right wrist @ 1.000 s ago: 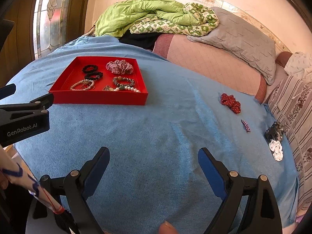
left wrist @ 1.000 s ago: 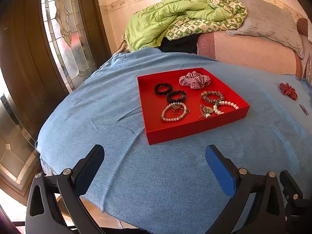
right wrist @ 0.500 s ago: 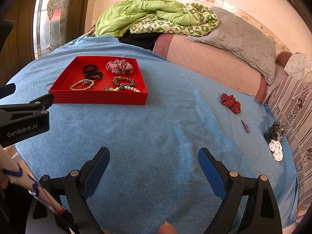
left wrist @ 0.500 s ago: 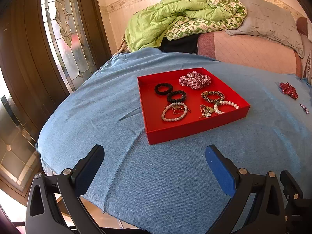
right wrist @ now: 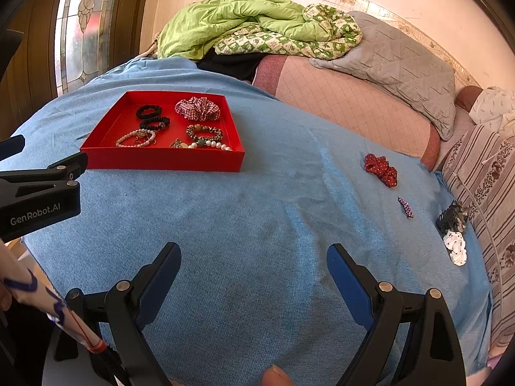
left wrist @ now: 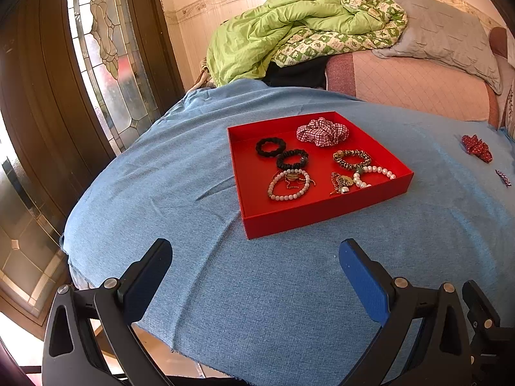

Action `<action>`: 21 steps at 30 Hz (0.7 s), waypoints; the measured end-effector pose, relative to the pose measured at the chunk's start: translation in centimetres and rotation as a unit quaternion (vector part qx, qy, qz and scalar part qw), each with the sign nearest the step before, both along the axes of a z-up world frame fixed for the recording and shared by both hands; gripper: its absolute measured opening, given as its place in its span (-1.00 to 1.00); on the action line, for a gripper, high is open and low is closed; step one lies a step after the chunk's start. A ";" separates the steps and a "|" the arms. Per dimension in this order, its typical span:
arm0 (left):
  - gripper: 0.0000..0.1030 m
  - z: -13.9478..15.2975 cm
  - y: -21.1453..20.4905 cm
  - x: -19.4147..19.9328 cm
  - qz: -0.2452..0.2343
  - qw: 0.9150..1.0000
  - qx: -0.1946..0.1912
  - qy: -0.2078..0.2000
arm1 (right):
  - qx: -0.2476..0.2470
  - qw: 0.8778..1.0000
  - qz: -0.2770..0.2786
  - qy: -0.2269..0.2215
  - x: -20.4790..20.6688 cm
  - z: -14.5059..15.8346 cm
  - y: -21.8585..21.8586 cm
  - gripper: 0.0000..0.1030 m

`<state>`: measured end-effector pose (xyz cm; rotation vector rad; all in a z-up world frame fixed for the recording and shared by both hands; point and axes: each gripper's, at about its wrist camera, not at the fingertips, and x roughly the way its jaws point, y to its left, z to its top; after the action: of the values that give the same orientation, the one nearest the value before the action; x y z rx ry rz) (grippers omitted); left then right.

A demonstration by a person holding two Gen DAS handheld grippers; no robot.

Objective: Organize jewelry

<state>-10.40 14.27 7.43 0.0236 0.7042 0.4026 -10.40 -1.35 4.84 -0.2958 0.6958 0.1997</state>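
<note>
Your left gripper and right gripper both hover with jaws spread wide, gripping nothing, above the woven blue cloth. At your 11 o'clock in the right view, the shallow, square red tray holds ruffled scrunchies and beaded bracelets. At 2 o'clock, well apart from the tray, the crinkled red dotted scrunchie lies loose on the cloth.

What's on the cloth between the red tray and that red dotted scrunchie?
Nothing: the right wrist view shows only bare blue cloth between red tray and red dotted scrunchie.
</note>
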 end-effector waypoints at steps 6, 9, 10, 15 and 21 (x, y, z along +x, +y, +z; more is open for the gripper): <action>1.00 0.0 0.1 0.0 0.000 1.000 0.000 0.000 | 0.000 1.000 0.000 0.000 0.0 0.0 0.1 0.83; 1.00 0.0 0.2 -0.1 0.000 1.000 0.001 0.000 | -0.001 1.000 0.001 0.000 0.0 0.0 0.0 0.83; 1.00 0.0 0.1 0.0 0.000 1.000 0.001 0.000 | -0.001 1.000 0.001 0.000 0.0 0.0 0.0 0.83; 1.00 0.0 0.3 -0.1 -0.001 1.000 0.003 0.001 | -0.002 1.000 0.001 0.000 0.0 -0.1 -0.1 0.83; 1.00 0.0 0.3 -0.1 -0.001 1.000 0.002 0.002 | -0.003 1.000 0.001 0.001 0.0 -0.1 0.0 0.83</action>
<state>-10.46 14.54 7.47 0.0290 0.7062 0.4030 -10.36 -1.40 4.69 -0.3028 0.6976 0.2005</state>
